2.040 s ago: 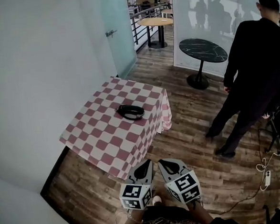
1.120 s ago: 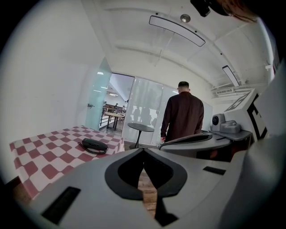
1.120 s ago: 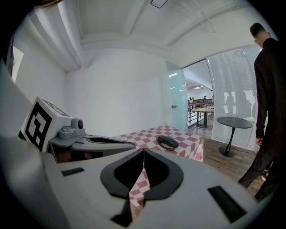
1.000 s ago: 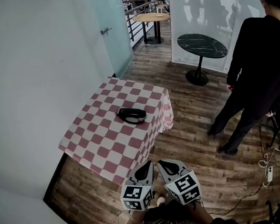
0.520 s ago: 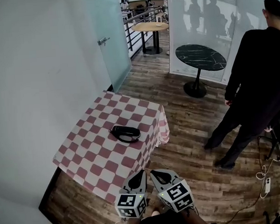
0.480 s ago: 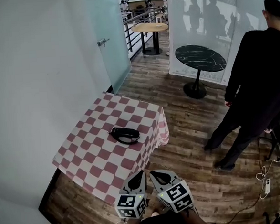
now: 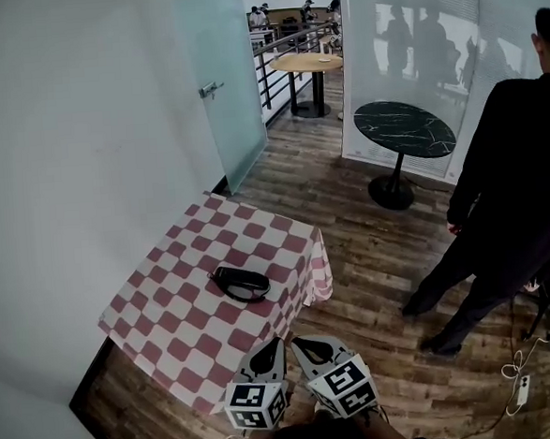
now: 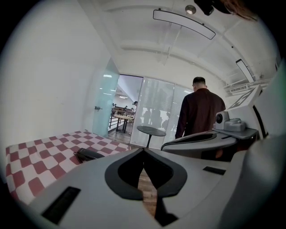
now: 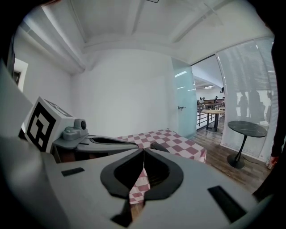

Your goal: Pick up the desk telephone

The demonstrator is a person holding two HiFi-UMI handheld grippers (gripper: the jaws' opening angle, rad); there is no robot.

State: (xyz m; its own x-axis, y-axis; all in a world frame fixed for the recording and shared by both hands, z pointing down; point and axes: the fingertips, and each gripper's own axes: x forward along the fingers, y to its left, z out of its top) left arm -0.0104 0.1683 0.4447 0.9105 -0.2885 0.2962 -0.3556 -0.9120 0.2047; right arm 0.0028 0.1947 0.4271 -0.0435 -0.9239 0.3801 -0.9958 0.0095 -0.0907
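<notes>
The desk telephone [image 7: 241, 283], a dark, low, handset-shaped item, lies near the middle of the table [image 7: 150, 312] with the red-and-white checked cloth, and nothing touches it. The left gripper [image 7: 273, 347] and right gripper [image 7: 301, 345] sit side by side off the table's near corner, well apart from the telephone. Both have their jaws pressed together with nothing between them. Step judged: approach, with no grasp begun. The next move calls for reaching in over the cloth, spreading the jaws and setting them across the telephone's body. No brand, label or legible writing was found; the marker cubes [image 7: 255, 405] carry only black-and-white square patterns. A bystander [image 7: 512, 179] in dark clothing stands well clear on the right.
</notes>
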